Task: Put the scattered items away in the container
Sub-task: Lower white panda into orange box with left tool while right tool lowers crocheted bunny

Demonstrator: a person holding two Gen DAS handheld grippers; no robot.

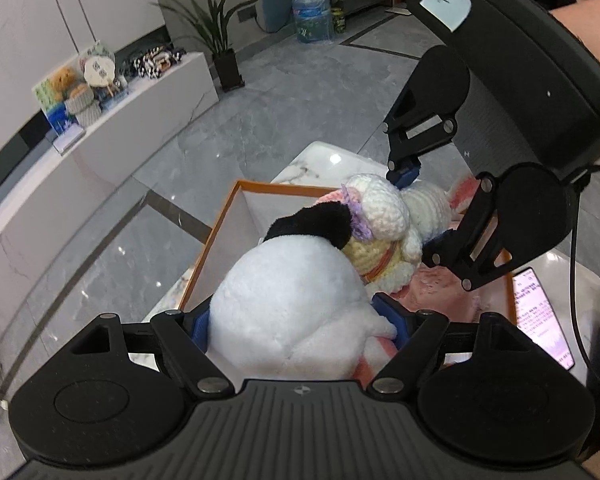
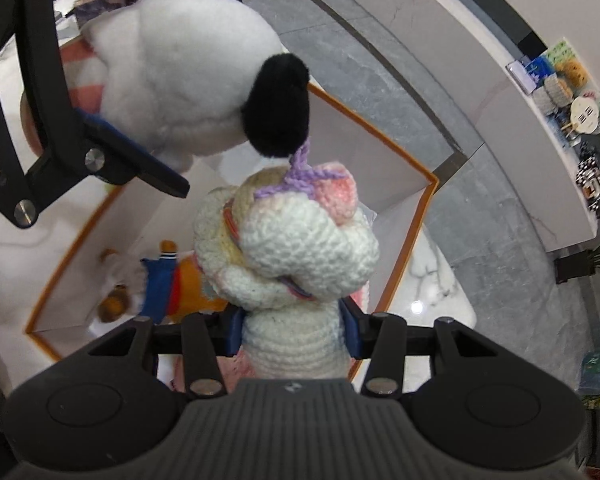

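Left hand-held gripper [image 1: 302,322] clamped on a white plush [image 1: 288,300] with a black ear, held above the orange-rimmed box [image 1: 204,256]. Right hand-held gripper [image 2: 292,334] closed around a crocheted doll [image 2: 288,248], also above the box, touching the plush's black ear. Inside the box, on its floor, an orange toy [image 2: 196,292] in blue clothes. Under the box, a white marble worktop [image 1: 324,160]; beside the box, a lit phone [image 1: 542,316].
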